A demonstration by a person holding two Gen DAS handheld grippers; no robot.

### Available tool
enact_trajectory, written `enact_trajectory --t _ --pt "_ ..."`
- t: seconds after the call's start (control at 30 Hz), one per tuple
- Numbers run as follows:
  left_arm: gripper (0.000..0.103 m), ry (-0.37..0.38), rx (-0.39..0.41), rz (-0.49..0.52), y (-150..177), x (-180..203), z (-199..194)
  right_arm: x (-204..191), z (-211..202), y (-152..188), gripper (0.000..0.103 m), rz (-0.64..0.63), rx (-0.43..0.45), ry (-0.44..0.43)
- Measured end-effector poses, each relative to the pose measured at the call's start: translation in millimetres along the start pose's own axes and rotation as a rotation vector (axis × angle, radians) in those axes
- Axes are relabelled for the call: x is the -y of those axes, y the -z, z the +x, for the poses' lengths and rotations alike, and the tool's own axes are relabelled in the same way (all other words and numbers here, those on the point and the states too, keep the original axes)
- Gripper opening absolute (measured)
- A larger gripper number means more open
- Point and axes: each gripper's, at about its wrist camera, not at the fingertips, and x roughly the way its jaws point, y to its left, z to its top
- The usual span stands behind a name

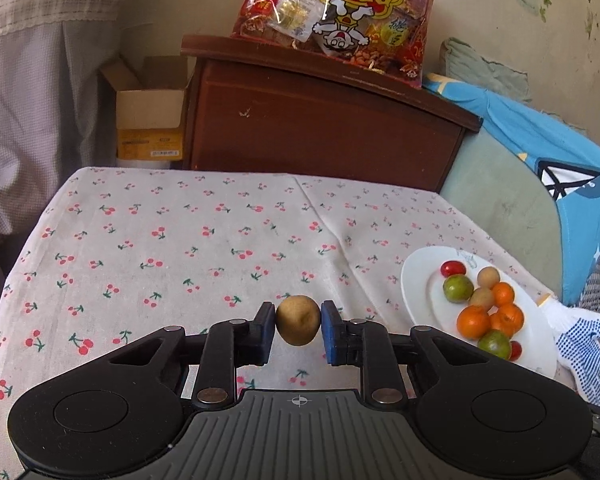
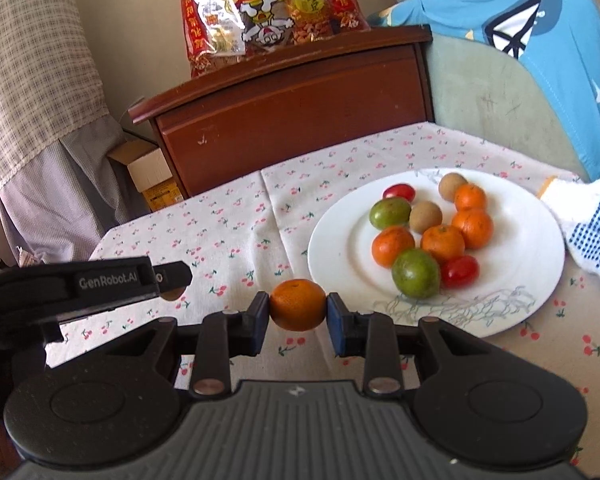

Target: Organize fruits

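My left gripper [image 1: 298, 326] is shut on a brown kiwi [image 1: 298, 320] and holds it above the cherry-print tablecloth [image 1: 172, 240]. My right gripper [image 2: 298, 312] is shut on a small orange [image 2: 298, 309], just left of the white plate [image 2: 340, 256]. The plate [image 1: 420, 284] holds several fruits: oranges [image 2: 443, 242], green fruits [image 2: 416, 273], kiwis [image 2: 425, 215] and red tomatoes [image 2: 459, 271]. The left gripper also shows in the right wrist view [image 2: 172, 280], at the left, with the kiwi mostly hidden behind it.
A dark wooden cabinet [image 1: 324, 120] with a red snack bag [image 1: 340, 12] stands behind the table. An open cardboard box [image 1: 150, 120] sits beside it. A white-and-blue glove [image 2: 592, 224] lies at the plate's right edge. A blue cloth [image 2: 520, 40] drapes over a chair.
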Motion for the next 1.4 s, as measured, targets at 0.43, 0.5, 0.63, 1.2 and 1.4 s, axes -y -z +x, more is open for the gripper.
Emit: enact_trajectory --t 0.43,0.5,0.63,1.2,1.4 --pt "0.022 0.165 -0.005 0.008 -19 52 20 48 -26 -25 0.031 0.115 0.121 0.168" --pt "0.022 0.182 -0.016 0.011 -20 59 27 58 -25 -26 0.031 0.141 0.123 0.195" --pt "0.022 0.186 -0.033 0.031 -20 68 39 75 -20 -25 0.031 0.197 0.113 0.242" --pt "0.082 0.153 -0.153 0.035 -28 78 44 78 -30 -48 0.066 0.197 0.049 0.269" --pt "0.094 0.100 -0.220 0.058 -37 78 36 80 -31 -65 0.080 0.172 -0.046 0.260"
